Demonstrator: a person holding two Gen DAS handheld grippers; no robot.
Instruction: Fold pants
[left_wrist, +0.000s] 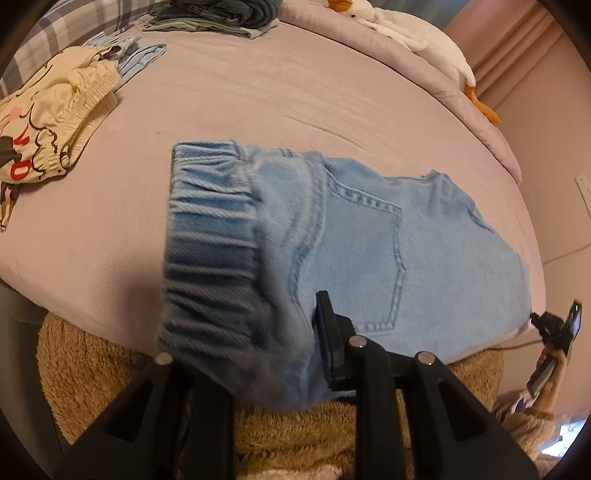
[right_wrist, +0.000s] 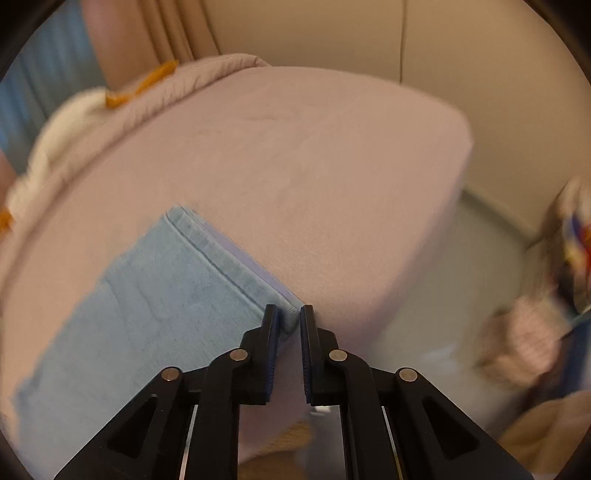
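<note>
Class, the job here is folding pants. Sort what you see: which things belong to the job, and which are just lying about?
Part of the job:
light blue denim pants
left hand-held gripper, gripping the waistband end
right hand-held gripper, at the pants' corner

Just lying about:
cream printed garment
stack of folded clothes
plush goose
pink bed sheet

Left tongs (left_wrist: 291, 332) clamp denim; right tongs (right_wrist: 289, 321) pinch a hem corner.

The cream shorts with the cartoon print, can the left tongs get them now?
Probably not yet: the left tongs are shut on the jeans, and the cream shorts lie apart, further across the bed.
</note>
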